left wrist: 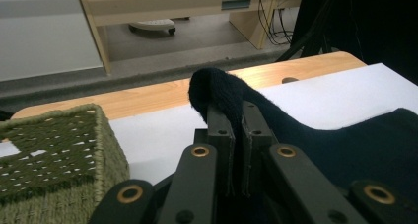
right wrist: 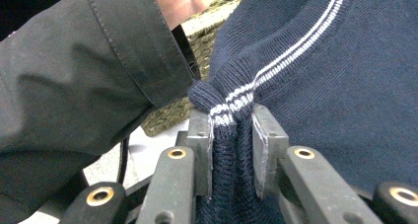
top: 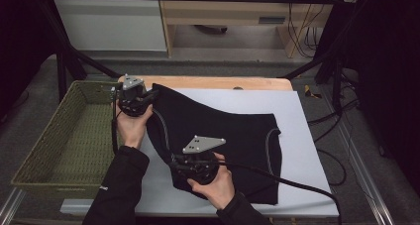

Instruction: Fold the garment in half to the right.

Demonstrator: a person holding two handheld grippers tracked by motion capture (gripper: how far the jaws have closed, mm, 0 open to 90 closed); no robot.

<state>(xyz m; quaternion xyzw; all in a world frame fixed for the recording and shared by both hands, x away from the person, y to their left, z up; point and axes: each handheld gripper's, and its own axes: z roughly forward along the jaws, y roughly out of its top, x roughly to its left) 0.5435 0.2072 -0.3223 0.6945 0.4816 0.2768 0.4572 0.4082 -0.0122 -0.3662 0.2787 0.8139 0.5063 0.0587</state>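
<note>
While the left claw (left wrist: pixel 236 130) pinches a sweater (top: pixel 223 136) corner beside the basket (top: pixel 74 136), the right claw (right wrist: pixel 231 135) clamps its striped edge farther from the basket.

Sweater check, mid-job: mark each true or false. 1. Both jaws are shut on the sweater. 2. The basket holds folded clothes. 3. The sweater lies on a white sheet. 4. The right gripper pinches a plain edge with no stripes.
1. True: the left gripper and the right gripper each pinch the sweater.
2. False: the basket has nothing in it.
3. True: it lies on the sheet.
4. False: the pinched edge carries white stripes.
</note>
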